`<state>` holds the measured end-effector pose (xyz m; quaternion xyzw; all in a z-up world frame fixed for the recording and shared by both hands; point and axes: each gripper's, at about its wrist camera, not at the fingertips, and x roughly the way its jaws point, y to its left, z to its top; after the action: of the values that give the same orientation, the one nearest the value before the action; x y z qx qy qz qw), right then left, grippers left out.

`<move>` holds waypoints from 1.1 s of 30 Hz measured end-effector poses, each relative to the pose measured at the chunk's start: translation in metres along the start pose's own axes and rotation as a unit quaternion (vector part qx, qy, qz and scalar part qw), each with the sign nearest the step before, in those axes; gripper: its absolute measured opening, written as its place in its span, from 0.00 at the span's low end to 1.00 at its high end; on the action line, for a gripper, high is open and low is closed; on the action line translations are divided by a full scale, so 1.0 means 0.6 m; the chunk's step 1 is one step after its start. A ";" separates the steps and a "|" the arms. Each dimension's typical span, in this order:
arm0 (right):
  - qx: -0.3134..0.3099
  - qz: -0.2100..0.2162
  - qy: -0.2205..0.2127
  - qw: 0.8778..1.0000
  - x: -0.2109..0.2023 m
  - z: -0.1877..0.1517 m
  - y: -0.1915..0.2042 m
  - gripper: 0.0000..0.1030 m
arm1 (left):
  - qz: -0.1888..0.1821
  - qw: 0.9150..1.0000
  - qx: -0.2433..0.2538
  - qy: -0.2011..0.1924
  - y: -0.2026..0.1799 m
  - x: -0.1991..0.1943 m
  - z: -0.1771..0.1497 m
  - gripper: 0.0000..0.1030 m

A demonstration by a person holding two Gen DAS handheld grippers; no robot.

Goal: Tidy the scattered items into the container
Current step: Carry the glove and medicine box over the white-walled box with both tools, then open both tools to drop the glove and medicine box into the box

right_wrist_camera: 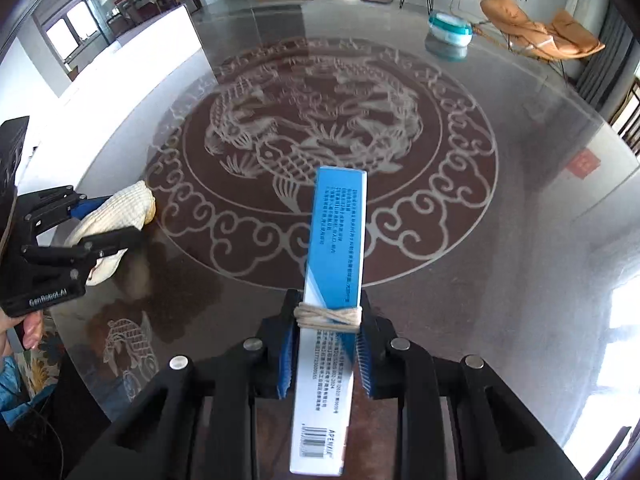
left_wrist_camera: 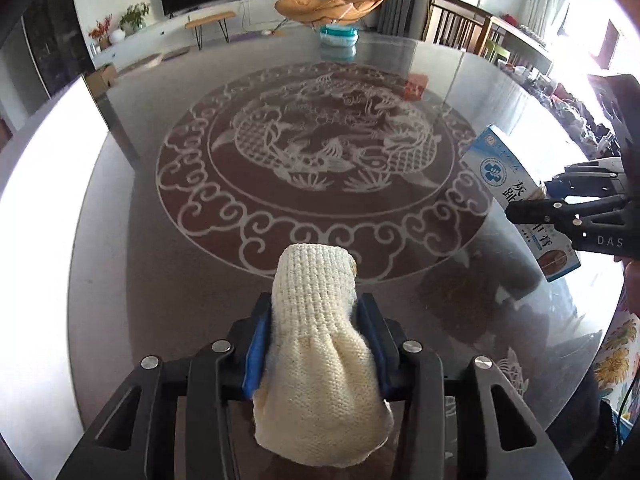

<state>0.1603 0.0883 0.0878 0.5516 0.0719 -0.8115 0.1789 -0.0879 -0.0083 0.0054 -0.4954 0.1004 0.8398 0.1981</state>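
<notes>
A cream knitted glove (left_wrist_camera: 320, 344) is pinched between the blue pads of the left tool (left_wrist_camera: 316, 336), held up off the glass counter (left_wrist_camera: 160, 280) near its near edge. A blue and white box (right_wrist_camera: 332, 300), tied round with twine (right_wrist_camera: 328, 317), is clamped in the right tool (right_wrist_camera: 326, 354). The teal container (left_wrist_camera: 339, 35) is parked way over by the far edge.

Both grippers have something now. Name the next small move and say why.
Probably carry both loads across the glass table toward the teal container at its far edge. The left gripper is clamped on the knitted glove, the right gripper on the blue box tied with string, and both are clear of the tabletop; the container is far off.
</notes>
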 end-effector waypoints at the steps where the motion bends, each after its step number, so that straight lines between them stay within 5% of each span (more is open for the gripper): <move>1: 0.002 0.003 -0.007 1.000 -0.011 0.000 0.000 0.26 | -0.002 1.000 0.001 -0.009 -0.003 -0.013 0.003 0.41; 7: -0.011 -0.002 -0.008 1.000 -0.037 0.012 0.010 0.26 | -0.008 1.000 0.007 -0.014 -0.011 -0.028 0.010 0.41; 11: -0.011 0.001 -0.010 1.000 -0.041 0.035 0.016 0.26 | -0.042 0.998 -0.036 -0.028 0.032 -0.058 0.007 0.41; 15: -0.029 0.011 -0.027 0.999 -0.069 0.088 0.059 0.26 | -0.035 0.996 -0.061 -0.057 0.094 -0.121 0.008 0.41; 25: -0.130 0.100 -0.098 0.981 -0.131 0.313 0.339 0.26 | 0.098 0.979 -0.146 -0.101 0.392 -0.308 -0.013 0.41; 33: -0.194 0.182 -0.118 0.957 -0.094 0.423 0.600 0.26 | 0.134 0.958 -0.243 -0.070 0.576 -0.280 -0.071 0.41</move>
<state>0.0910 -0.3128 0.2654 0.4108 0.1044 -0.7949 0.4341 -0.1311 -0.3745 0.1217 -0.4509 -0.0556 0.8901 -0.0361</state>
